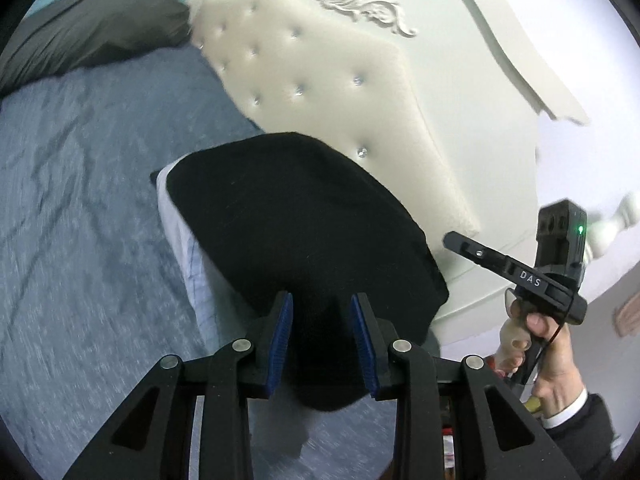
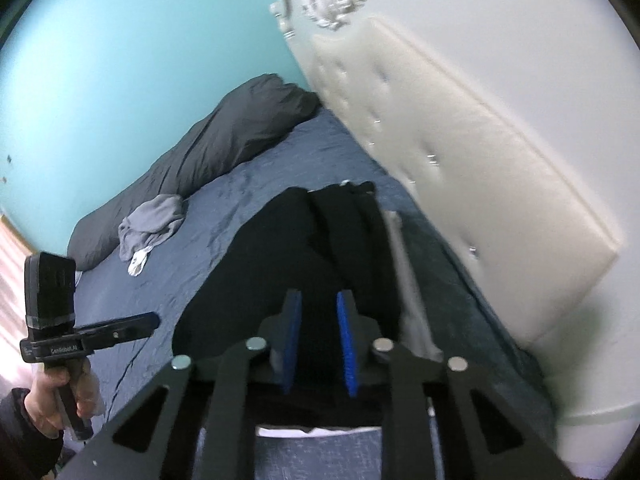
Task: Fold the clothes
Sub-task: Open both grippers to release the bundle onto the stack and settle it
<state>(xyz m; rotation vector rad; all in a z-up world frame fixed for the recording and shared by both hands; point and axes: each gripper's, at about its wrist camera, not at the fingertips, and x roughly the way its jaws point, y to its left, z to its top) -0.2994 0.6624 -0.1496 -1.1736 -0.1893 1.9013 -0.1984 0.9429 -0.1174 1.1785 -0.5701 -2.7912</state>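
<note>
A folded black garment (image 1: pixel 288 216) (image 2: pixel 280 248) lies on a white garment (image 1: pixel 176 216) (image 2: pixel 400 248) on the blue bedspread (image 1: pixel 80 200) (image 2: pixel 224 184), close to the headboard. My left gripper (image 1: pixel 322 300) hovers over its near edge. Its blue pads stand apart, and the black cloth shows in the gap without being pinched. Seen from the right wrist, the left gripper (image 2: pixel 154 322) is off to the left with nothing hanging from it. My right gripper (image 2: pixel 319 296) is over the same garment with a narrow gap between its pads. In the left wrist view the right gripper (image 1: pixel 452 238) carries nothing.
A cream tufted headboard (image 1: pixel 320 80) (image 2: pixel 460 160) runs along the bed right beside the garments. A dark grey pillow (image 1: pixel 92 28) (image 2: pixel 224 144) lies at the far end by the teal wall (image 2: pixel 120 60). A crumpled grey garment (image 2: pixel 152 220) lies in front of the pillow.
</note>
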